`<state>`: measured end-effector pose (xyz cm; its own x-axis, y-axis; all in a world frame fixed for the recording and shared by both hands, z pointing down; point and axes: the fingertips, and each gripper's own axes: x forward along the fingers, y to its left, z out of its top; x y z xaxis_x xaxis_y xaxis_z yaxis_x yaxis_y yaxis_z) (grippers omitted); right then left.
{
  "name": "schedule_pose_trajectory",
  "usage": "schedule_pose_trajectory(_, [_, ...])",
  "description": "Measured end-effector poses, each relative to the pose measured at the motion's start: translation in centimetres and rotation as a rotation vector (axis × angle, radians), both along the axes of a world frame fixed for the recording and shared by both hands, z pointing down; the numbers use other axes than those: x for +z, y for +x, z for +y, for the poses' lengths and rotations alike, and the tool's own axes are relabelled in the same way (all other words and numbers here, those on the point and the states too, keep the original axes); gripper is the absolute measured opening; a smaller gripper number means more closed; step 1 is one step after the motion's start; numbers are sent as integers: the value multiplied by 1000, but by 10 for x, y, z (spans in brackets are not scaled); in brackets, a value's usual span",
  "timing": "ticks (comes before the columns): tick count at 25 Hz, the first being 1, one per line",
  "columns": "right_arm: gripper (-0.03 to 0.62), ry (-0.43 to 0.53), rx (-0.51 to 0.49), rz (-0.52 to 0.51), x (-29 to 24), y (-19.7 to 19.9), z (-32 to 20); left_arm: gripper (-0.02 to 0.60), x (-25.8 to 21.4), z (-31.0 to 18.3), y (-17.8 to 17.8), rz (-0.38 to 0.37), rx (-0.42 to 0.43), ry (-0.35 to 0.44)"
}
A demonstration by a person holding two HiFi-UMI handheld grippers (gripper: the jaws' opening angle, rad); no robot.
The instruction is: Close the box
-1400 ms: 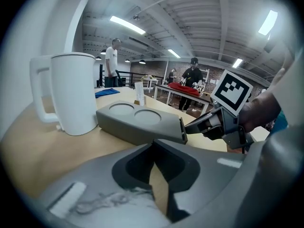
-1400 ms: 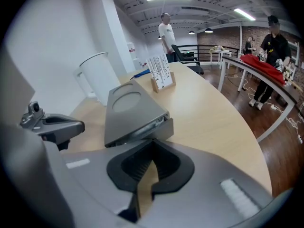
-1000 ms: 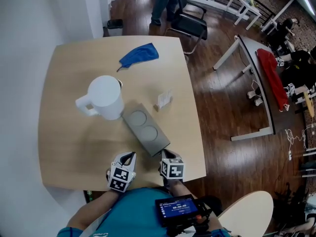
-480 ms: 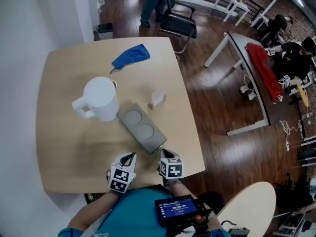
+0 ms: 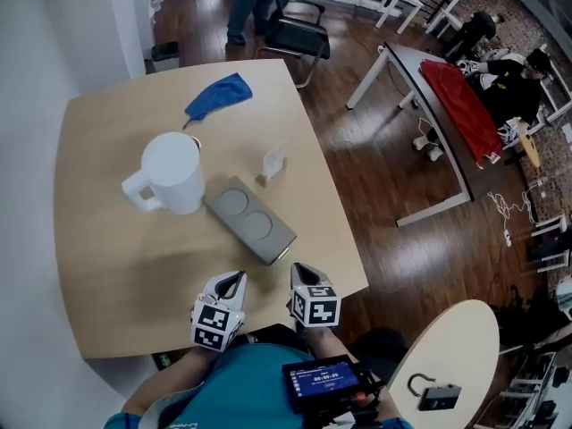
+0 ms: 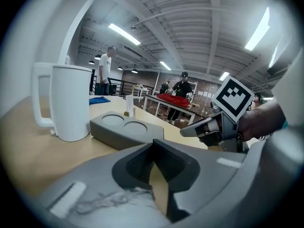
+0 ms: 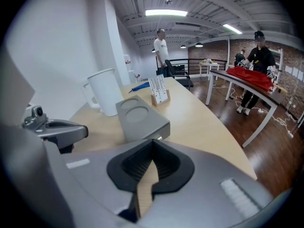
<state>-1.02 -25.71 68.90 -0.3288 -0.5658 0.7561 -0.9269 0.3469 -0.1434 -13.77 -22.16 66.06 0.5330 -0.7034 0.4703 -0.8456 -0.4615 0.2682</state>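
Observation:
A grey oblong box (image 5: 250,220) with two round recesses in its top lies slantwise on the wooden table (image 5: 98,257), its near end towards me. It also shows ahead in the left gripper view as the box (image 6: 126,132) and in the right gripper view as the box (image 7: 140,118). My left gripper (image 5: 234,278) and right gripper (image 5: 299,271) hover side by side at the table's near edge, just short of the box and apart from it. Both are shut with nothing between the fingers: the left gripper (image 6: 153,142) and the right gripper (image 7: 153,142).
A white jug (image 5: 172,172) stands beside the box's far left. A small card stand (image 5: 273,161) sits behind the box, and a blue cloth (image 5: 217,95) lies at the far edge. A black chair (image 5: 295,34) stands beyond the table. People are at a desk with red cloth (image 5: 460,92).
The head view has swung, so the table and its objects sit further left in the picture. Both grippers stay at the near edge, still shut.

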Motion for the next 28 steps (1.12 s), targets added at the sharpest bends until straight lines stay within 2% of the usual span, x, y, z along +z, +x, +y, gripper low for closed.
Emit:
schedule_pose_trajectory(4, [-6,73,10,6,-36,2,8,-6,-15,1,6,13,43,48])
schedule_pose_trajectory(8, [-6,89,14,3,-51,4,34,-6,-32,17,23,30,94,70])
schedule_pose_trajectory(14, [-6,158,53,-29,-71,18,46,-6,-57,25,52,33,169,157])
schedule_pose_trajectory(22, [-6,219,49,-59,-87,50,85,-6,-75,60,78,-1,155,186])
schedule_pose_trajectory(28, [-6,254,14,-75,-95,76,126,-6,-83,108,104,-25,140,179])
